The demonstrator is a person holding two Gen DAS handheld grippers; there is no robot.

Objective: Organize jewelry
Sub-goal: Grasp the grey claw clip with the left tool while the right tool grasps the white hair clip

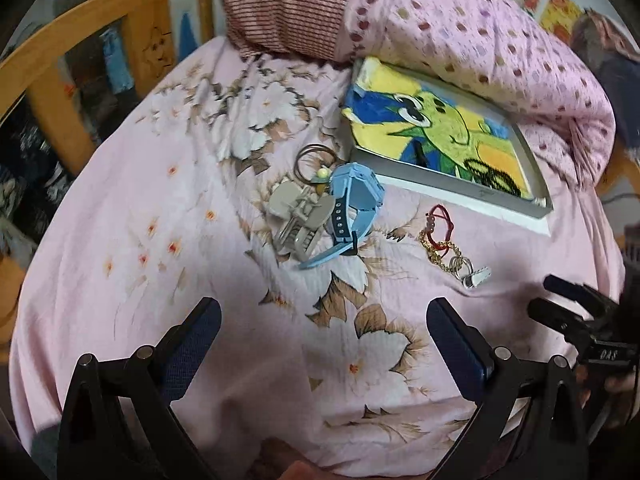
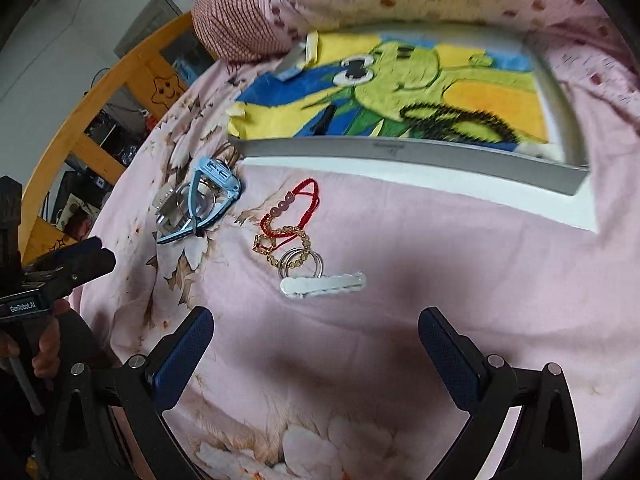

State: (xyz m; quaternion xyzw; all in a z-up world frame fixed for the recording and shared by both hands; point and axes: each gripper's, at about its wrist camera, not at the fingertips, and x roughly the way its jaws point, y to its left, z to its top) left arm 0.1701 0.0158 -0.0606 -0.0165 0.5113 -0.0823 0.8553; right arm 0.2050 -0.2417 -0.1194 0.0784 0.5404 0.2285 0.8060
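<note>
While both pairs of tongs hang above the pink floral bedsheet (image 1: pixel 168 208), each stands spread wide with nothing between its blue pads. The left gripper (image 1: pixel 324 340) points toward a blue watch (image 1: pixel 352 208) lying against a grey hair claw (image 1: pixel 298 216) and a pair of metal rings (image 1: pixel 314 160), all well ahead of its fingertips. The right gripper (image 2: pixel 316 340) hovers just short of a white hair clip (image 2: pixel 324 284), which touches two silver rings (image 2: pixel 300 260). Past those lie a gold chain bracelet (image 2: pixel 280 244) and a red cord bracelet (image 2: pixel 296 208) with pinkish beads, tangled together on the sheet.

Farther out sits a shallow grey tray (image 2: pixel 400 152), lined with a yellow, blue and green cartoon cloth (image 2: pixel 420 92). On that cloth rest a small dark stick-like object (image 2: pixel 324 120), too small to identify, and a dark beaded loop (image 2: pixel 452 120) near the right end. All the other jewelry lies outside the tray, on the sheet just in front of its near wall.

Behind the tray bunches a pink dotted quilt (image 1: pixel 480 40) beside a striped pillow (image 1: pixel 288 4), and a wooden bed rail (image 1: pixel 100 32) curves along the left.
</note>
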